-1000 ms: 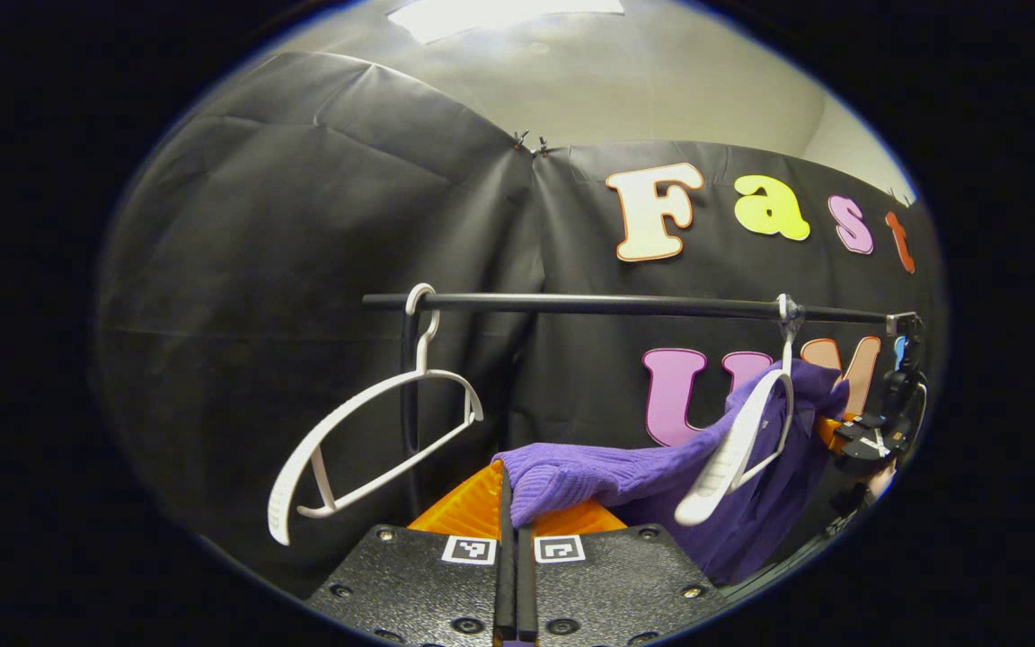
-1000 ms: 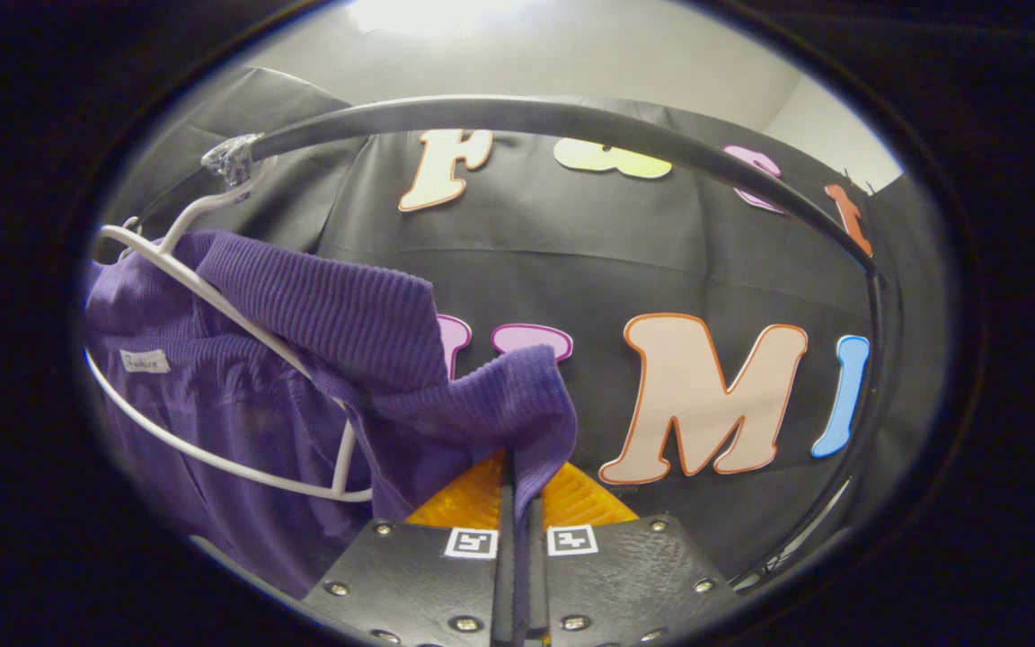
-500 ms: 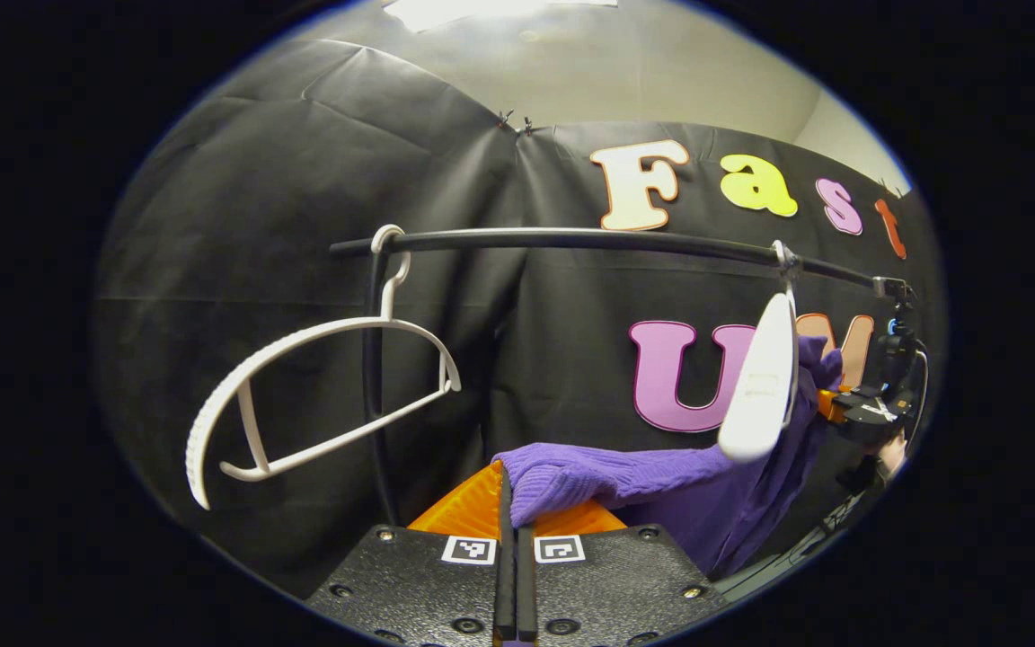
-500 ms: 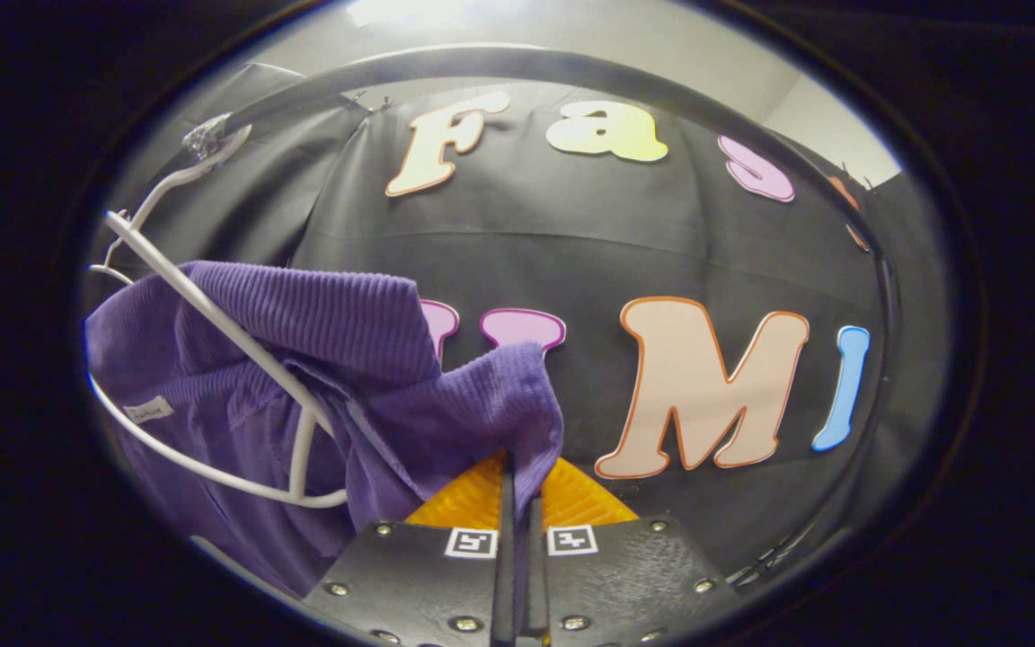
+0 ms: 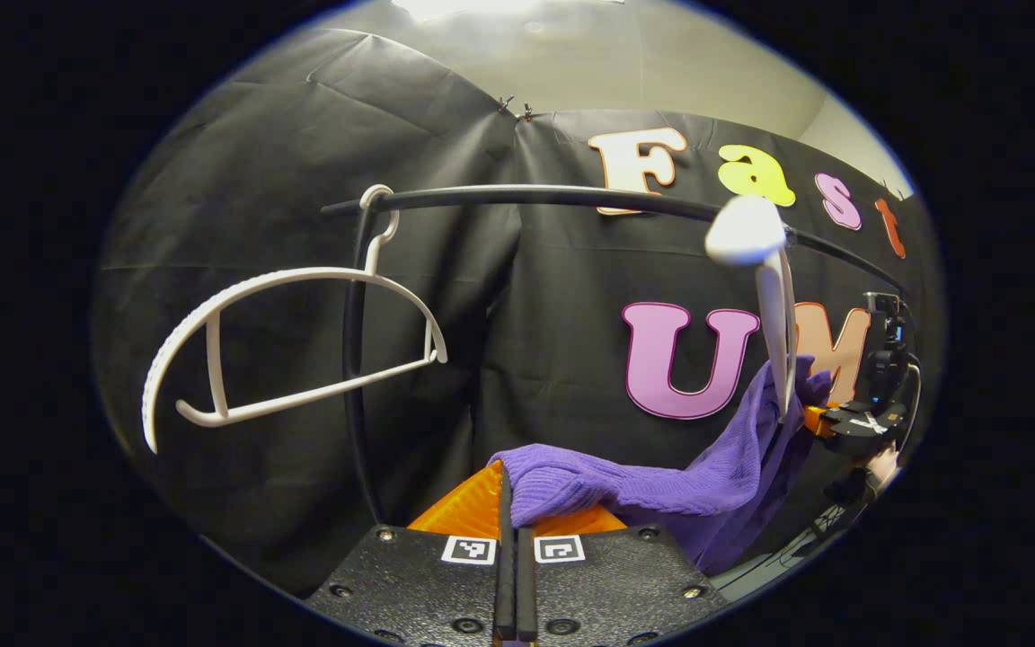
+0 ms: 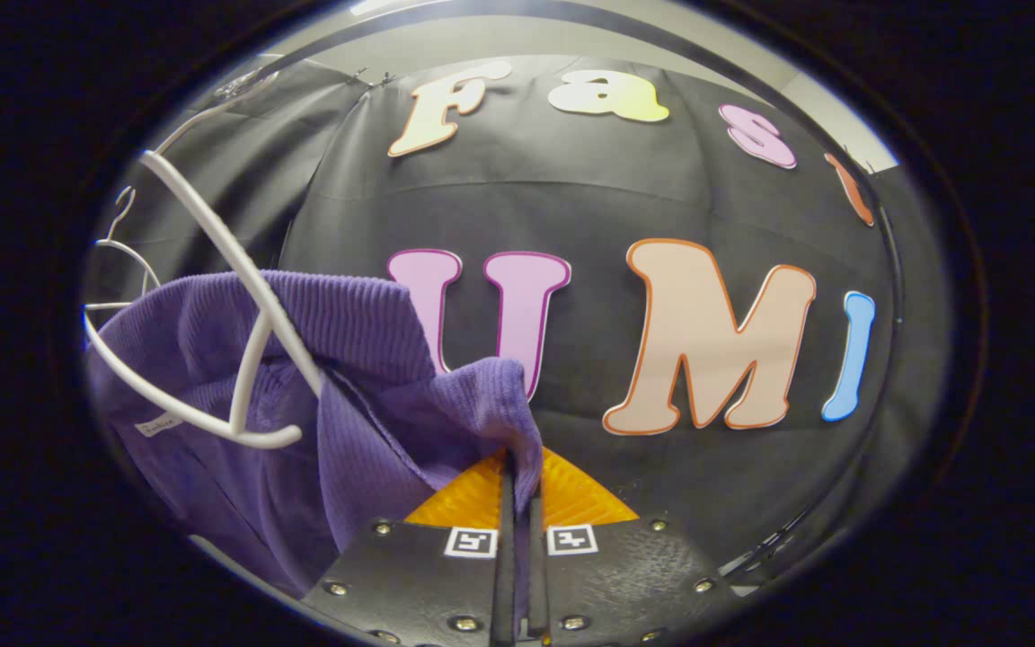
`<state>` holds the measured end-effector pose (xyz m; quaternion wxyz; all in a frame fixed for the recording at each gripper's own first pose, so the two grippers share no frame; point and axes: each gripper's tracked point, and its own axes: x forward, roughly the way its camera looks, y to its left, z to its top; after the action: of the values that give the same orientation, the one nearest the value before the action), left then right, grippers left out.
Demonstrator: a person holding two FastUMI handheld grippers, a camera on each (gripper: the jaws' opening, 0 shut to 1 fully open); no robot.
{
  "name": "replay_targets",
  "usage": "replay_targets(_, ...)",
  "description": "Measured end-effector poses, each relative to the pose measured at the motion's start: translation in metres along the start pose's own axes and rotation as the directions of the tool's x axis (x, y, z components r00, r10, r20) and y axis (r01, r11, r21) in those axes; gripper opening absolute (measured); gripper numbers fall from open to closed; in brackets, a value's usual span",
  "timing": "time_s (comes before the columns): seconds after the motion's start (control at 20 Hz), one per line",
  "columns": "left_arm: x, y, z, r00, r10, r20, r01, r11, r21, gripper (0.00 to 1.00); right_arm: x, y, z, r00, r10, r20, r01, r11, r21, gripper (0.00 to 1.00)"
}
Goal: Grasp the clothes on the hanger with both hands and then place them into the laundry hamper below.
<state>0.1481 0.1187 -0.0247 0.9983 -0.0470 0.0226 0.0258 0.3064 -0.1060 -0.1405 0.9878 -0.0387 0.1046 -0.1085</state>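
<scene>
Item: purple ribbed knit sweater (image 5: 661, 481), one piece, slung between the two tools below the black clothes rail (image 5: 517, 193), with its far part draped against the white plastic hanger (image 6: 239, 296) that hooks on the rail. Handling, as judged: soft, limp and light, with a coarse rib that should give the fingers purchase; it will sag and trail wherever unsupported, and the loose knit could snag on the hanger's arm or crossbar while it is drawn clear. Hold points: the two outer edges now taken look sound, since a wide, two-sided grip keeps the cloth spread and lets it be lowered evenly. Left tool (image 5: 515, 539): fingers pressed together with a fold of the sweater pinched between them, cloth spilling to the right over the tip. Right tool (image 6: 517, 530): fingers likewise closed tight on a bunched edge of the same garment; it is also seen far off in the left gripper view, beside the hanger. Other stock: a second white hanger (image 5: 288, 350), bare, tilted, at the rail's left end by the upright post (image 5: 351, 359). Laundry hamper: position cannot be told.
</scene>
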Motion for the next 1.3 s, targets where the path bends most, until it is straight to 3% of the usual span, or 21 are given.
replay_targets(0.45, -0.007, -0.029, -0.036, 0.997, -0.052, -0.056, 0.050, 0.998, -0.043, 0.00, -0.022, 0.039, -0.047, 0.991, 0.102, -0.091, -0.099, 0.994, 0.044, 0.03)
replay_targets(0.65, 0.001, -0.068, -0.109, 0.978, -0.139, -0.153, 0.132, 0.990, -0.055, 0.01, -0.041, 0.049, -0.104, 0.972, 0.123, -0.202, -0.114, 0.992, 0.055, 0.06)
replay_targets(0.8, 0.014, -0.097, -0.208, 0.932, -0.187, -0.310, 0.192, 0.981, -0.014, 0.02, -0.066, 0.043, -0.148, 0.950, 0.123, -0.287, -0.113, 0.992, 0.052, 0.06)
replay_targets(0.95, 0.025, -0.111, -0.277, 0.861, -0.226, -0.456, 0.252, 0.968, -0.004, 0.02, -0.090, 0.031, -0.181, 0.927, 0.122, -0.354, -0.111, 0.993, 0.051, 0.06)
replay_targets(1.05, 0.018, -0.114, -0.303, 0.817, -0.253, -0.519, 0.296, 0.955, 0.000, 0.02, -0.100, 0.018, -0.197, 0.918, 0.103, -0.383, -0.093, 0.995, 0.043, 0.06)
replay_targets(1.1, 0.013, -0.120, -0.313, 0.799, -0.261, -0.542, 0.309, 0.951, -0.003, 0.02, -0.107, 0.016, -0.200, 0.915, 0.102, -0.391, -0.089, 0.995, 0.052, 0.01)
replay_targets(1.3, 0.010, -0.127, -0.335, 0.739, -0.288, -0.609, 0.329, 0.943, -0.047, 0.02, -0.124, 0.005, -0.200, 0.915, 0.093, -0.392, -0.083, 0.996, 0.041, 0.01)
